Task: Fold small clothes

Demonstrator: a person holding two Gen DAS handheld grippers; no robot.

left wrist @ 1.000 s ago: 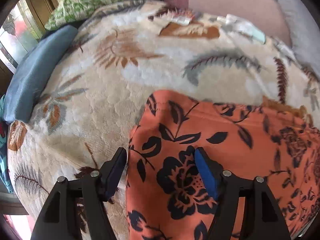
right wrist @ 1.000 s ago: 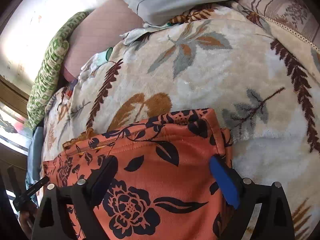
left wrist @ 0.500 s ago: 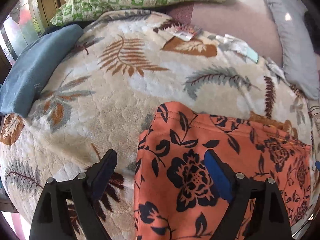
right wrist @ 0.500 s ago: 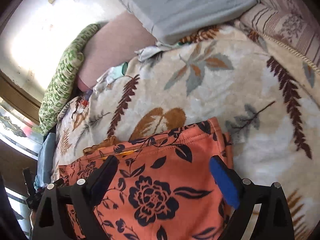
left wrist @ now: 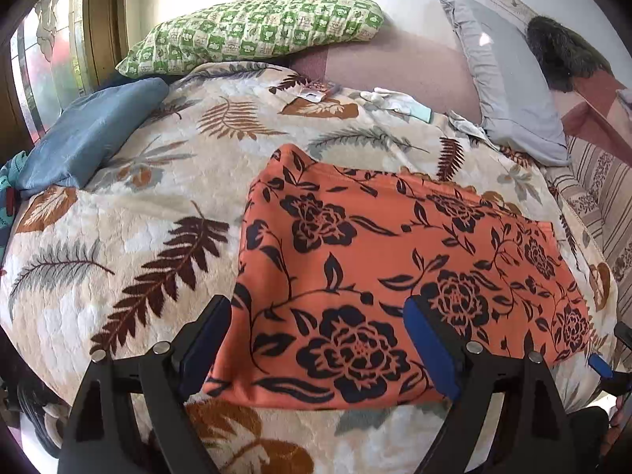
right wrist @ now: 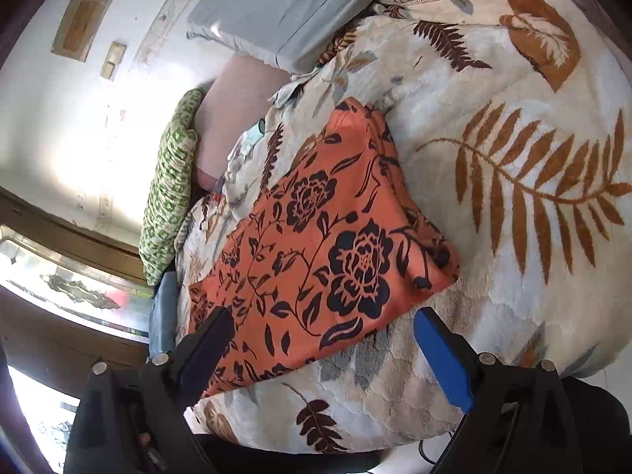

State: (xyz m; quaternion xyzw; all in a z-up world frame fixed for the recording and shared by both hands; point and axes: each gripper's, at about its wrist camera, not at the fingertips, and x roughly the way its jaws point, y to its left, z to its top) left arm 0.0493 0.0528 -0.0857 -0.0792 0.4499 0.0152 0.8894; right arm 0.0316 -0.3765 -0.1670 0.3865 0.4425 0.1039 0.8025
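The orange garment point(left wrist: 395, 260) with a black flower print lies folded into a flat, roughly rectangular shape on the bed, on top of a cream blanket point(left wrist: 130, 245) printed with leaves. It sits close to the near edge of the bed, and its near folded edge runs almost parallel to that edge. In the right wrist view the same garment point(right wrist: 316, 252) is seen from its right end, where the layers of cloth show at the corner.

The left gripper point(left wrist: 316, 339) is wide open and holds nothing. It hangs above the near left part of the garment; one finger is over the blanket just beside the left edge of the cloth, the other over the print. If the fingers touch the cloth I cannot tell.

The right gripper point(right wrist: 324, 351) is also wide open and empty. It is at the near edge of the bed, with the near right corner of the garment between its fingers in the picture, and its blue pad point(right wrist: 442, 359) is over the bare blanket.

At the far edge of the bed a green checked pillow point(left wrist: 252, 31) leans by the wall, a grey pillow point(left wrist: 509, 91) lies toward the far right corner, and a blue cushion point(left wrist: 91, 134) lies at the left edge.
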